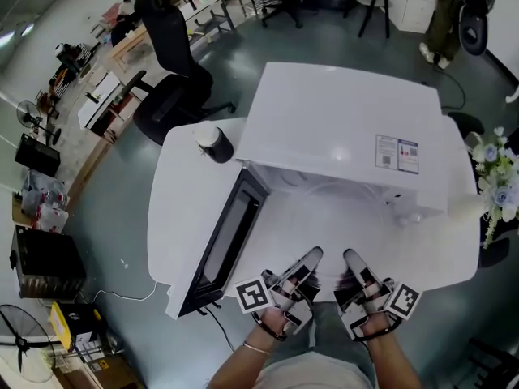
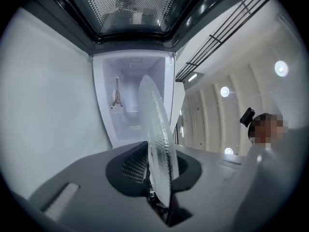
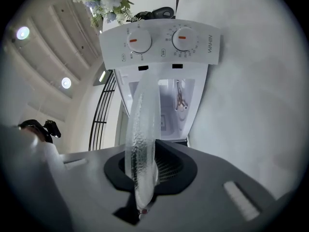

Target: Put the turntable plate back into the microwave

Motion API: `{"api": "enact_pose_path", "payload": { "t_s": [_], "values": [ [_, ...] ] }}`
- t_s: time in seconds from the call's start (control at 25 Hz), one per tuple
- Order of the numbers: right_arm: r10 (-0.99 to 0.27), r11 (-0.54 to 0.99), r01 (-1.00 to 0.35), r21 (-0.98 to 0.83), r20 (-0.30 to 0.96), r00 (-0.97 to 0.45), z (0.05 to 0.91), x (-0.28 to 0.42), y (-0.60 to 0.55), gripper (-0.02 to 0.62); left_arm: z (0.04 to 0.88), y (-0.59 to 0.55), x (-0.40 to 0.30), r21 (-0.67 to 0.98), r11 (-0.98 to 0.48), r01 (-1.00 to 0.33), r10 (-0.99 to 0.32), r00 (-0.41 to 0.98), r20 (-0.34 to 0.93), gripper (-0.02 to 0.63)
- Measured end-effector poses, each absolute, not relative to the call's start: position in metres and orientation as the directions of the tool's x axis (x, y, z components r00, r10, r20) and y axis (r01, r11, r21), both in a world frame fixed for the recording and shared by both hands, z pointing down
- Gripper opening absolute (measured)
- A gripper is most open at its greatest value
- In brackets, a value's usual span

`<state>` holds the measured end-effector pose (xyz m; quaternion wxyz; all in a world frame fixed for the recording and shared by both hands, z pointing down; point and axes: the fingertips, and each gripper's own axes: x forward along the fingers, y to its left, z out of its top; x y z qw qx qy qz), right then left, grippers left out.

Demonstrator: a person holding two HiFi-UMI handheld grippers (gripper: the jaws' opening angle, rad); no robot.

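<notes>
The clear glass turntable plate stands edge-on in both gripper views, its near rim clamped in both grippers. My left gripper is shut on the rim, and my right gripper is shut on it beside the left. In the head view the left gripper and right gripper sit side by side before the white microwave; the plate hardly shows there. The microwave's door hangs open at the left. Ahead of the plate lies the lit cavity, with a small metal part inside.
The microwave stands on a round white table. A white bottle with a dark cap stands by the microwave's left corner. Flowers are at the table's right edge. The control panel carries two knobs. A black office chair stands beyond.
</notes>
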<state>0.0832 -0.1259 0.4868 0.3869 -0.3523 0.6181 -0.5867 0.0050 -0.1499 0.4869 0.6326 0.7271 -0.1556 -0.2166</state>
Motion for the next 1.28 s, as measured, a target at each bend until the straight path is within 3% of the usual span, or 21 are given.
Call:
{"api": "enact_pose_path", "payload": {
  "t_s": [0.24, 0.48, 0.68, 1.28],
  "values": [
    [-0.893, 0.066, 0.038, -0.997, -0.076, -0.444, 0.492, 0.082, -0.125, 0.04, 0.493, -0.149, 0.003, 0.989, -0.149, 0.013, -0.511, 0.855, -0.088, 0.054],
    [-0.903, 0.055, 0.073, -0.996, -0.08, -0.422, 0.5, 0.083, -0.127, 0.041, 0.495, -0.152, 0.003, 0.965, -0.23, -0.127, -0.507, 0.862, -0.007, 0.07],
    [-0.899, 0.082, 0.071, -0.994, -0.104, -0.426, 0.497, 0.081, -0.133, 0.041, 0.497, -0.154, -0.007, 0.931, -0.265, -0.25, -0.532, 0.843, 0.074, 0.138],
    [-0.881, 0.106, 0.038, -0.994, -0.112, -0.46, 0.505, 0.064, -0.166, 0.041, 0.496, -0.151, -0.051, 0.667, -0.417, -0.618, -0.627, 0.727, 0.282, 0.189]
  ]
}}
